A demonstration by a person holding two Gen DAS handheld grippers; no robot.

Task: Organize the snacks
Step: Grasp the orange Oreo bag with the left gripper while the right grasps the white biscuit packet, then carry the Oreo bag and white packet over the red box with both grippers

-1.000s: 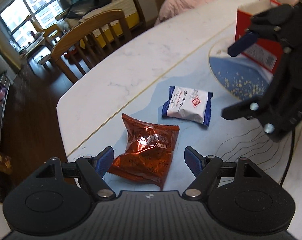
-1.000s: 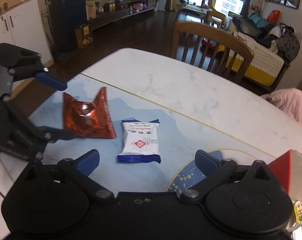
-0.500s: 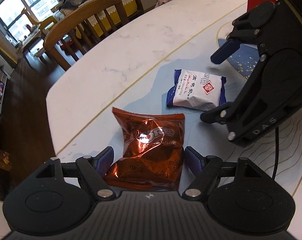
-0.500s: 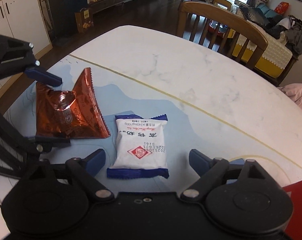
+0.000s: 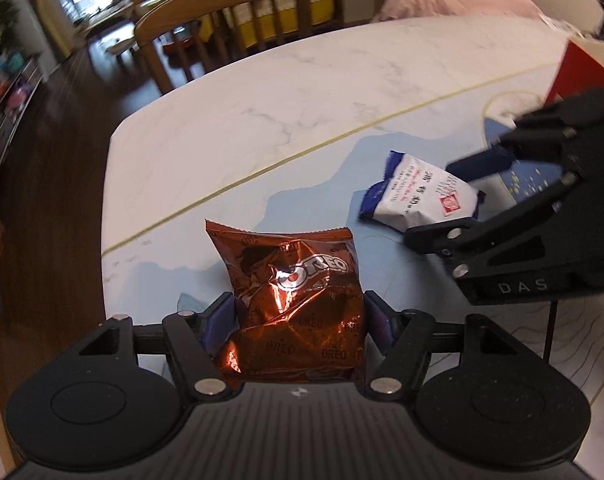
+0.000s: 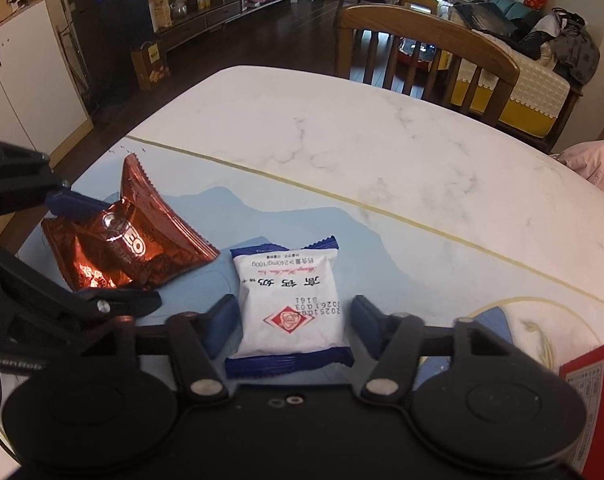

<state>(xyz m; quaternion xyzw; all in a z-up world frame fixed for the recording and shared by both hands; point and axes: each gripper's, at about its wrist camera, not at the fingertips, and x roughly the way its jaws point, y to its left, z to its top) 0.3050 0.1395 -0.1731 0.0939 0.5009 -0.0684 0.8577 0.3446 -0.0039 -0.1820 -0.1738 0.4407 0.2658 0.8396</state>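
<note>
A shiny orange-brown Oreo bag lies on the table mat. My left gripper has its blue pads on both sides of the bag and touches it. The bag also shows in the right wrist view. A white snack packet with blue ends lies to its right, between the pads of my right gripper, with small gaps on either side. The packet shows in the left wrist view too, with the right gripper around it.
A red box stands at the far right of the table; its corner shows in the right wrist view. A wooden chair stands at the far side. The table edge falls off to the left.
Both grippers moved forward and down over their snacks. The left jaws narrowed onto the Oreo bag. The right jaws narrowed around the white packet.
</note>
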